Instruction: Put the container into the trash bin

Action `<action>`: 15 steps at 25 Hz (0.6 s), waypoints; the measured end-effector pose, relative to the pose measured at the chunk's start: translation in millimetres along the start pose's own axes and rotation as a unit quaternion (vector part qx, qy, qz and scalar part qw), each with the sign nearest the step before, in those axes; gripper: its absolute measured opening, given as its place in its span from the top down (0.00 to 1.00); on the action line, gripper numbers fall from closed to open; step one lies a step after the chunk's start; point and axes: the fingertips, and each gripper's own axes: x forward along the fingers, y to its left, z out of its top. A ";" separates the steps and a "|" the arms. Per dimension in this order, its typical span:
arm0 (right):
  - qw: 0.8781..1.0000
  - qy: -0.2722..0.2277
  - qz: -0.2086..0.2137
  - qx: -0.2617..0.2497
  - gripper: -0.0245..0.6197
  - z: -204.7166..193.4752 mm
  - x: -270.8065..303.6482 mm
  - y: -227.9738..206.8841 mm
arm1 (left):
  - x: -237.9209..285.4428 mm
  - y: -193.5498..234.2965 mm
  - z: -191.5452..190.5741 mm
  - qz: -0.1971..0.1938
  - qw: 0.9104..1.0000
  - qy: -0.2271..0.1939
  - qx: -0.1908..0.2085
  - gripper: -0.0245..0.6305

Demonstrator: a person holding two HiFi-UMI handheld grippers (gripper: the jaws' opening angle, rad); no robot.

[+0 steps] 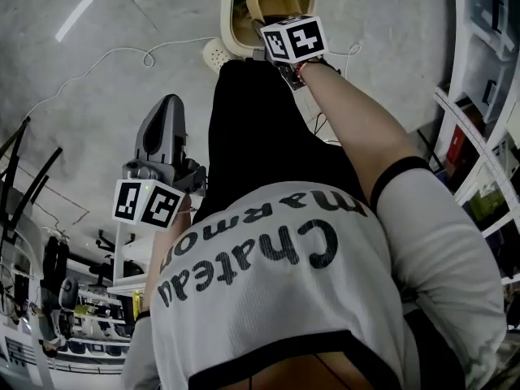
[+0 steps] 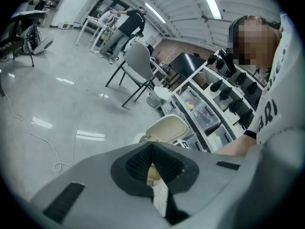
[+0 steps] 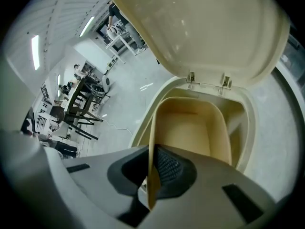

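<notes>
**Right gripper** (image 3: 153, 175) (image 1: 280, 29): fingers closed tight on one side wall of the container, which stood edge-on between the ribbed pads. Marker cube (image 1: 294, 39) uppermost in the head view.

**Container** (image 3: 193, 128) (image 1: 272, 2): tan, open-topped tub with rounded corners. It hung from the right fingers at the mouth of the trash bin, its hollow facing the right gripper view. Whether its base was already below the rim could not be told.

**Trash bin** (image 3: 249, 128) (image 1: 230, 19): cream plastic, standing on the floor. Its hinged lid (image 3: 200, 27) was raised upright behind the opening. It also showed in the distance in the left gripper view (image 2: 167, 127), beside the shelving.

**Left gripper** (image 2: 152, 168) (image 1: 166, 112): fingers closed against each other with nothing held. It was low at the person's left side, well apart from the bin.

**Floor** (image 1: 106, 96): pale grey and glossy. A white cable (image 1: 122, 51) looped across it, near a white power strip (image 1: 215, 53) just beside the bin.

**Shelving** (image 2: 209, 111) (image 1: 479, 136): white open racks holding clear boxes.

**Chair** (image 2: 138, 61): grey shell on dark legs, standing on open floor.

**Person**: white shirt (image 1: 325, 299) with dark lettering and a dark lower garment. The bare right arm reached toward the bin.
</notes>
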 end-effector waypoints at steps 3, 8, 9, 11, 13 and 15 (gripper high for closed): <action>1.000 0.014 -0.005 -0.016 0.91 3.5 12.2 -0.5 | -0.6 7.7 -5.5 0.007 1.000 0.003 -0.008 0.93; 0.998 0.046 0.003 -0.037 0.91 1.1 34.8 3.1 | -3.0 24.4 -8.1 0.022 0.999 -0.002 -0.026 0.93; 0.998 0.054 0.002 -0.039 0.91 -1.5 39.6 1.3 | -2.8 27.8 -8.1 0.025 0.999 -0.002 -0.027 0.93; 0.997 0.071 -0.003 -0.043 0.91 -7.2 48.3 -4.9 | -3.0 34.3 -7.6 0.031 0.999 -0.005 -0.031 0.93; 0.995 0.086 -0.011 -0.046 0.91 -12.8 55.4 -13.7 | -3.4 39.5 -8.4 0.037 0.999 -0.009 -0.034 0.93; 0.994 0.099 -0.018 -0.047 0.91 -17.8 62.4 -24.2 | -1.8 43.6 -11.9 0.042 0.998 -0.008 -0.036 0.93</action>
